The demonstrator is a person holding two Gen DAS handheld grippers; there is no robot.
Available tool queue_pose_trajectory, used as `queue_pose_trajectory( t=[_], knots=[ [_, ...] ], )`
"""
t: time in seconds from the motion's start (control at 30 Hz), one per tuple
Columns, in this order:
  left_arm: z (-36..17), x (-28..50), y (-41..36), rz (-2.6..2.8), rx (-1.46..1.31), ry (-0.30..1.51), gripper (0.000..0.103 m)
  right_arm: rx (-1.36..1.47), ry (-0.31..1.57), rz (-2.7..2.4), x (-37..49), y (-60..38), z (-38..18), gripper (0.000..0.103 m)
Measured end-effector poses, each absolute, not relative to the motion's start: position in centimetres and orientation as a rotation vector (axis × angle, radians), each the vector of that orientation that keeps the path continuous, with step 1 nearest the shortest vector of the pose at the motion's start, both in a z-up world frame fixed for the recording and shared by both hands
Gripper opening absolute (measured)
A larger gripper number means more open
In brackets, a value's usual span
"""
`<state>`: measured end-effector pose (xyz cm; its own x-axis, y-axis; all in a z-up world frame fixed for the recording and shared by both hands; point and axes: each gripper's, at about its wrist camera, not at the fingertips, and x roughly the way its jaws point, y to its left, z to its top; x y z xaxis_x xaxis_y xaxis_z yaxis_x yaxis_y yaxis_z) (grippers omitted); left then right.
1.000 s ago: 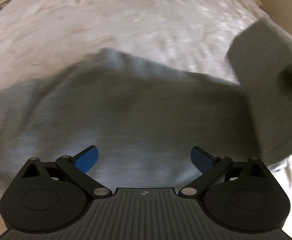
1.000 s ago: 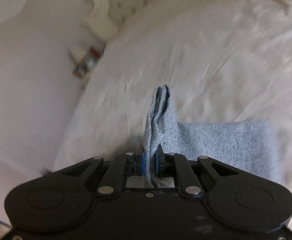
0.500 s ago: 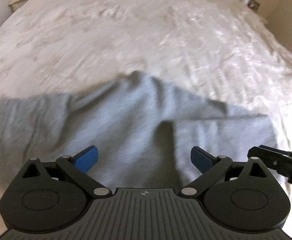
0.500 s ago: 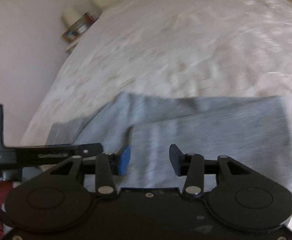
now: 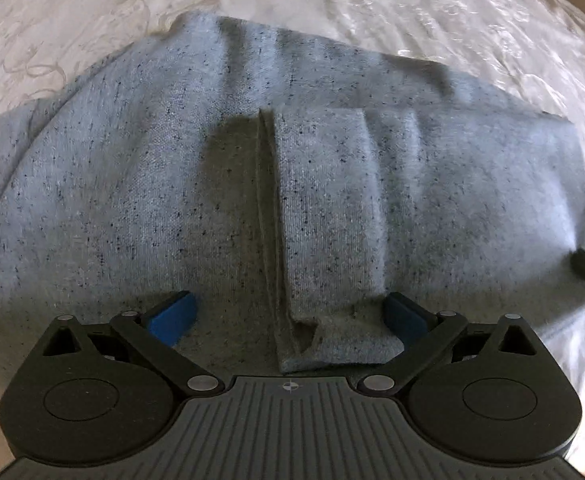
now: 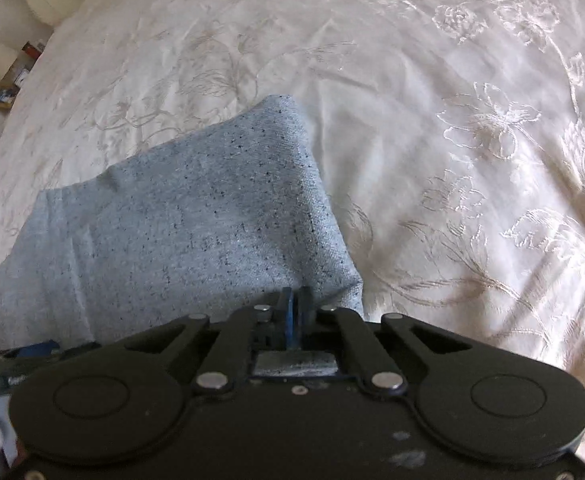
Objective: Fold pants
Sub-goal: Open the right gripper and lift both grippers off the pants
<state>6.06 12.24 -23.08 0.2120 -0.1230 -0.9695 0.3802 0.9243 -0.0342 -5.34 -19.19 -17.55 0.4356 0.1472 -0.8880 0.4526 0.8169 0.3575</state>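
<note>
So the grey speckled pants [image 5: 140, 184] are lying flat on the bed [image 5: 452, 8], which has a cream cover with shiny embroidered flowers. They take up most of the left wrist view, spread wide across the cover. One part is folded over on top of the rest, and its cuff [image 5: 332, 344] ends right in front of the left gripper [image 5: 288, 316]. There's a straight folded edge running away from that cuff up the middle of the fabric, with a shadow just left of it.

Left gripper is spread wide, blue pads far apart, sitting low over the pants. The right-hand pad [image 5: 402, 316] is touching or nearly touching the cuff's edge, the other pad [image 5: 172, 316] is over the flat layer beside it. Nothing is pinched.

The right gripper [image 6: 292, 312] has its blue pads pressed together. It sits at the near corner of the pants [image 6: 180, 240], at the edge toward the bare cover. Can't tell if any fabric is actually caught between the pads, though grey cloth shows through a little window in the gripper body just behind them.

Far off from the pants, past the bed's corner, there's a small shelf [image 6: 12, 80] with some clutter.
</note>
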Motion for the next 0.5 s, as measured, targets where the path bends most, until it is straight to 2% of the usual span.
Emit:
queue_pose_trajectory(
  t=[0.23, 0.43, 0.47, 0.5],
  knots=[
    [-23.5, 6.3, 11.7, -0.317, 0.221, 1.324, 0.103, 0.583, 1.122, -0.125, -4.9, -18.5, -17.6, 0.013],
    [-23.3, 6.4, 11.8, -0.297, 0.213, 1.340, 0.102, 0.570, 1.120, -0.066, -4.6, -19.6, -17.9, 0.015],
    [-23.0, 6.2, 11.8, -0.293, 0.211, 1.335, 0.098, 0.563, 1.118, -0.056, -4.6, -19.5, -17.9, 0.016],
    [-22.5, 5.9, 12.0, -0.287, 0.206, 1.324, 0.088, 0.561, 1.115, -0.050, -4.4, -19.5, -17.9, 0.018]
  ],
)
